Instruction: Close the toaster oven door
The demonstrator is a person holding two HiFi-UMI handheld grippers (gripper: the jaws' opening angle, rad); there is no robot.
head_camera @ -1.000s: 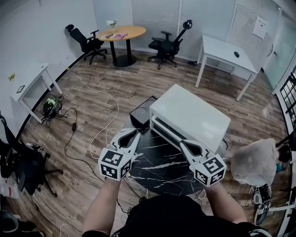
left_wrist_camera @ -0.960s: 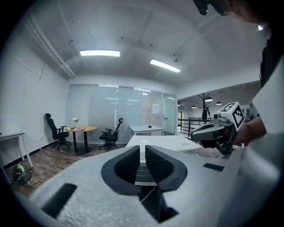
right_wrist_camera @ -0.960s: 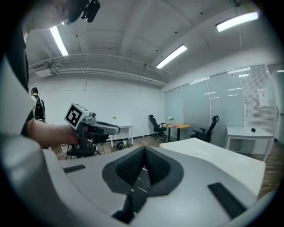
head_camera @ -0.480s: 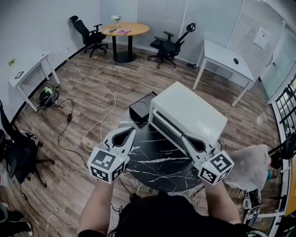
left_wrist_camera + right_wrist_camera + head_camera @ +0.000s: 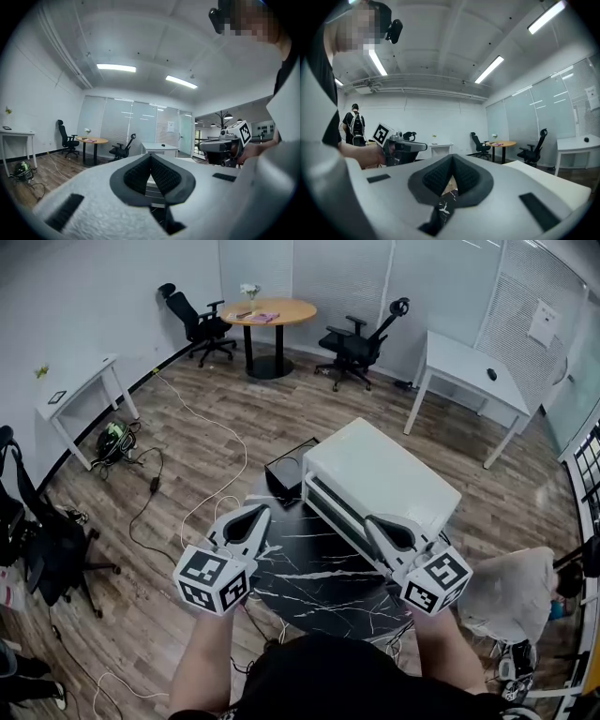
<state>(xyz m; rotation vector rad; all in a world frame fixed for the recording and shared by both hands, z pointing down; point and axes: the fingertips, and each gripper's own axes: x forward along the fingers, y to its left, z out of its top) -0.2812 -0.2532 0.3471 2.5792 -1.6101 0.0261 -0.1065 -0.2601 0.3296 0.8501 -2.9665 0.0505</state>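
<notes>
The white toaster oven [image 5: 384, 474] is set at the far right of the round black marble table [image 5: 305, 582]. Its door appears shut, so nothing of its inside can be seen. Bare tabletop is left in front. Its long axis is laid upper left to lower right, with the front turned lower left. The 2 tools, left gripper [image 5: 257, 513] and right gripper [image 5: 373, 522], are clenched on nothing.

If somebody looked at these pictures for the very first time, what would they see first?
Probably the big white toaster oven sitting on the black marble table in the middle of the room. Next, the left gripper and right gripper poking toward it from the bottom of the head view, jaws shut and holding nothing.
</notes>
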